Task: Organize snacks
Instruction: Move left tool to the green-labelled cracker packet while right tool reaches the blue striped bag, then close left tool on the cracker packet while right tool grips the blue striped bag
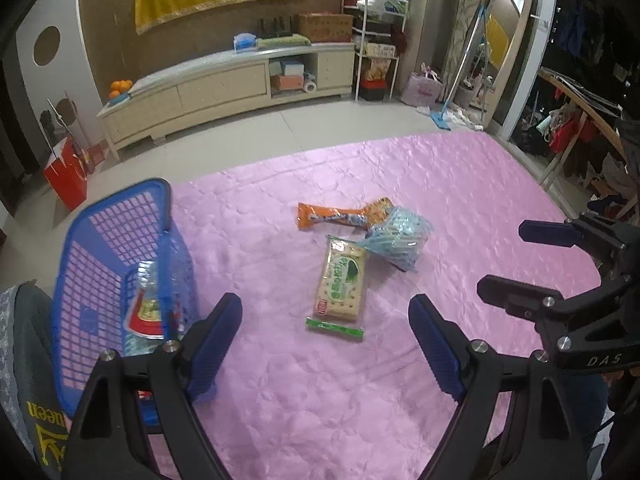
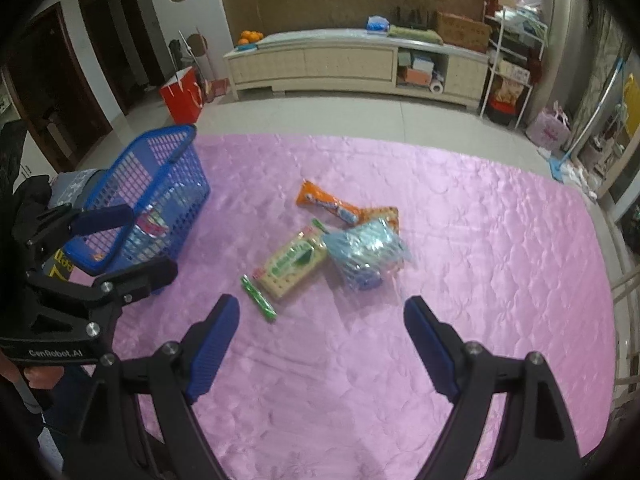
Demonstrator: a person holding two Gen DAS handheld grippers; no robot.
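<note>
The blue basket [image 1: 120, 272] stands on the pink quilt [image 1: 360, 400] at my left, with a clear wrapped pack [image 1: 150, 308] inside. My left claw [image 1: 326, 332] and right claw [image 2: 322, 336] both gape wide, holding and touching nothing. The snacks lie mid-quilt beyond my fingers: a cracker pack [image 1: 343, 284], an orange tube [image 1: 332, 216] and a blue bag [image 1: 400, 236] touching it. Only the right view shows the dark doorways [image 2: 60, 92]; only the left shows the mirror [image 1: 512, 20].

right gripper [image 1: 520, 258] body: "DAS" | left gripper [image 2: 120, 240] body: "GenRobot.AI" | dark cloth [image 1: 36, 420] by basket: yellow "…ueen", partial | snack labels: unreadable
</note>
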